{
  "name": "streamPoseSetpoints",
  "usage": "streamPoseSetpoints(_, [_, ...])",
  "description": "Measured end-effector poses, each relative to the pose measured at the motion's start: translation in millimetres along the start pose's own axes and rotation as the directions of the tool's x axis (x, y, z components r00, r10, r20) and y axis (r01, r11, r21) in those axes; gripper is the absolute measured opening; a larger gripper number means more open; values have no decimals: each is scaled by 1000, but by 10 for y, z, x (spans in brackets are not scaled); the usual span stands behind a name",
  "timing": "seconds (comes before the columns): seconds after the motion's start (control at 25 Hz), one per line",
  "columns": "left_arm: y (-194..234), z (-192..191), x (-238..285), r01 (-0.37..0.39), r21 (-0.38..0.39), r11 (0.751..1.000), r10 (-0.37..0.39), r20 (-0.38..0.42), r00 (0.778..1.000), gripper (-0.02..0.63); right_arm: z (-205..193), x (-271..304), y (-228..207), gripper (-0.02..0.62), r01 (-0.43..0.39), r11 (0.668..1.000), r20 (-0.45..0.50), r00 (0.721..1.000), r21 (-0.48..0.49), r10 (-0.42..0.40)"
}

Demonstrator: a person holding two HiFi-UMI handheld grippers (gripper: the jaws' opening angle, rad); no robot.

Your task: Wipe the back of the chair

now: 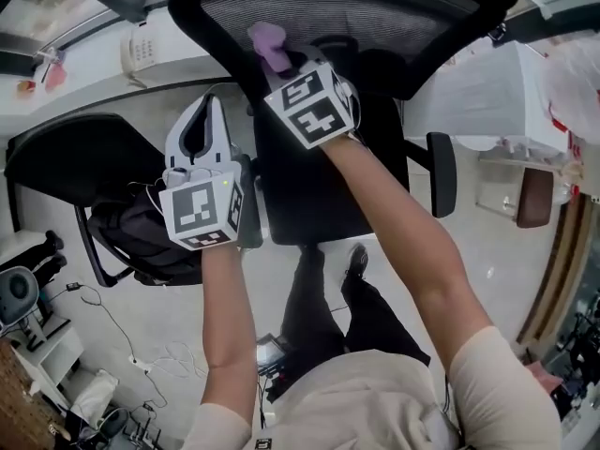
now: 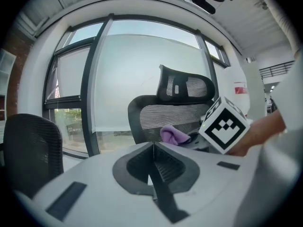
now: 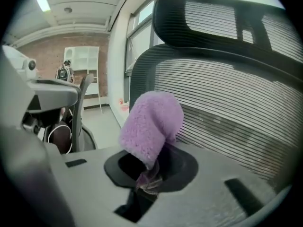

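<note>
A black mesh office chair stands in front of me, its backrest [image 1: 347, 7] [image 3: 222, 108] [image 2: 170, 117] curved with a headrest [image 3: 222, 18] above. My right gripper [image 1: 281, 64] is shut on a purple fluffy cloth [image 1: 269, 45] [image 3: 152, 124] [image 2: 173, 135], held up close to the mesh of the backrest. My left gripper [image 1: 208, 125] hangs lower and to the left of the chair, its jaws closed together with nothing between them [image 2: 152, 148].
A second black chair [image 1: 89, 172] [image 2: 28, 150] with a dark bag on it stands at the left. A white desk with a phone [image 1: 141, 52] runs along the windows. A white cabinet [image 1: 497, 92] is at the right. Cables lie on the floor [image 1: 122, 345].
</note>
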State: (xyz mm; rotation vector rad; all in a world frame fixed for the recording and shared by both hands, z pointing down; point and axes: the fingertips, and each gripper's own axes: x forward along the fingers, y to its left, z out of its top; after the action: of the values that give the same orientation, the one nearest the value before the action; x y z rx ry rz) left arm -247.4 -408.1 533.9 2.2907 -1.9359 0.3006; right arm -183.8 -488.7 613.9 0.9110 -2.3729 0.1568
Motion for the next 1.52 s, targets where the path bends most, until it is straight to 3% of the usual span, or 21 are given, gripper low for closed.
streamPoseSetpoints(0.32, [80,109,-119,-8,-2,1000,8,17,1000,8,25,-50,65,46,2,1000,-10,1000,-18,-2])
streamPoseSetpoints(0.68, [-152,525,-252,1,32,999,-3,50,999,8,115,-642,27,44,9,1000,39,999,-26,-8])
streamPoseSetpoints(0.88, [-378,855,-391,-2,62,998,-1,41,999,8,209,-1215,-40,44,5,1000,71,997,-19,-3])
streamPoseSetpoints(1.08, [-651,1200,-574,-7,139,990,-3,71,997,8,346,-1866,-233,44,14,1000,130,991,-14,-12])
streamPoseSetpoints(1.52, [-883,2013,-1805,-43,222,974,13,134,991,8,980,-3408,112,44,61,996,268,963,-70,-40])
